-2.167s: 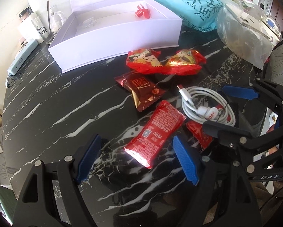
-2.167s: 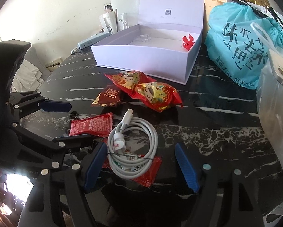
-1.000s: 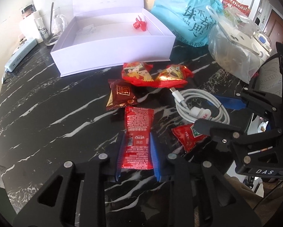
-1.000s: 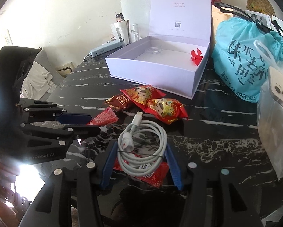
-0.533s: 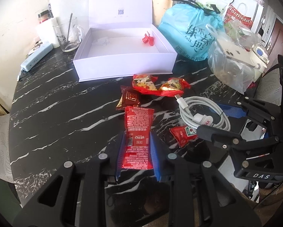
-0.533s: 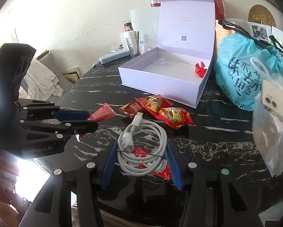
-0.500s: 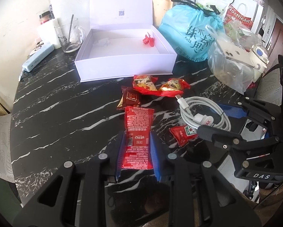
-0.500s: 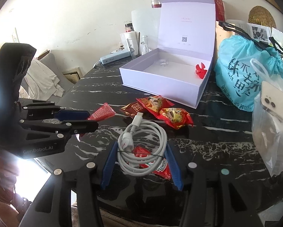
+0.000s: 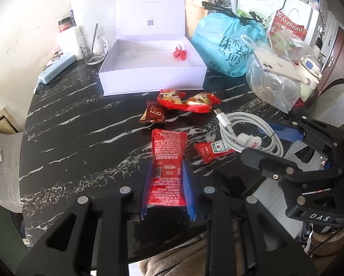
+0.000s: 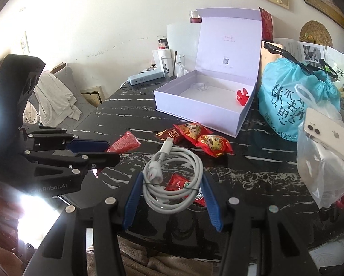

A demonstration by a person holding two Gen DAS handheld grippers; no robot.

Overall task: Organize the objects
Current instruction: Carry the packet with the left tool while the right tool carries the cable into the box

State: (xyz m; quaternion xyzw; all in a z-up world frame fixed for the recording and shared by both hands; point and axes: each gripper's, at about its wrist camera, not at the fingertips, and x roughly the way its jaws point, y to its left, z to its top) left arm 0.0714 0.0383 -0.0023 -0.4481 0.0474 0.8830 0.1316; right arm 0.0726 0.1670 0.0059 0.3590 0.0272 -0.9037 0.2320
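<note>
Black marble table (image 9: 84, 124) bearing all objects — its near edge runs under both grippers. White box (image 9: 152, 78), lid upright and open, at 12 o'clock on the table in the left wrist view; a small red fan-shaped trinket (image 9: 179, 53) lies inside near its right wall. Blue plastic bag (image 9: 227, 48) at 1 o'clock, just right of the box, with a clear bag (image 9: 271, 85) beside it. Coiled white cable (image 10: 172, 177), clamped between the blue pads of the right gripper (image 10: 172, 197) at 6 o'clock in the right wrist view; a small red ketchup sachet (image 10: 180, 182) shows within and under the coil. Long red Heinz sachet (image 9: 168, 168), pinched at its sides by the left gripper (image 9: 167, 191), its far end pointing toward the box. Two red candy wrappers (image 9: 185, 99) and a dark red packet (image 9: 154, 113) lie between the held sachet and the box — touching one another, apart from the box wall.
</note>
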